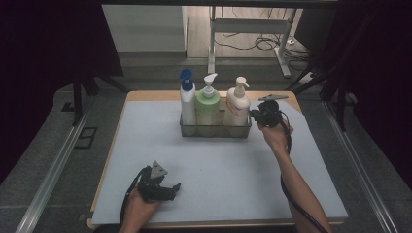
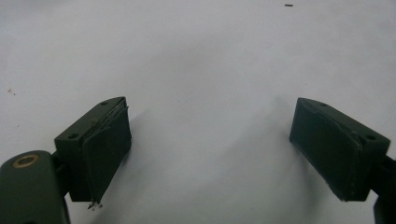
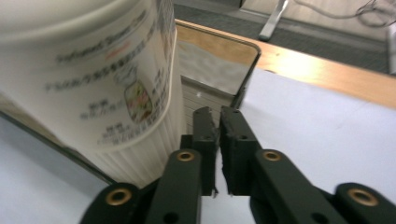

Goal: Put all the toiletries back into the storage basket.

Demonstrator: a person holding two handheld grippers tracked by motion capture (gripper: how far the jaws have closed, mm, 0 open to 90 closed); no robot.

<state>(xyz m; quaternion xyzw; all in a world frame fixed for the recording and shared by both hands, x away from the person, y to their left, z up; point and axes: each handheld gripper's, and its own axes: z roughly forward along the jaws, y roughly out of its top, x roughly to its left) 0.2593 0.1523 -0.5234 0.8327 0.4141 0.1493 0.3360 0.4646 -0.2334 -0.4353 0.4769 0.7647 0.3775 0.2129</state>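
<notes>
Left gripper rests at six o'clock on the pale blue worktop, fingers wide. Right gripper fingers pinch the clear rectangular basket wall, at three o'clock beside the cream pump bottle.

Each hand-held gripper, the left and the right, is black, topped by a grey three-cornered plate and trailing a black cable. Its blocky jaws carry dark pads, small screw holes and brass-coloured pivot rivets. Both forearms are bare, with no sleeves.
</notes>
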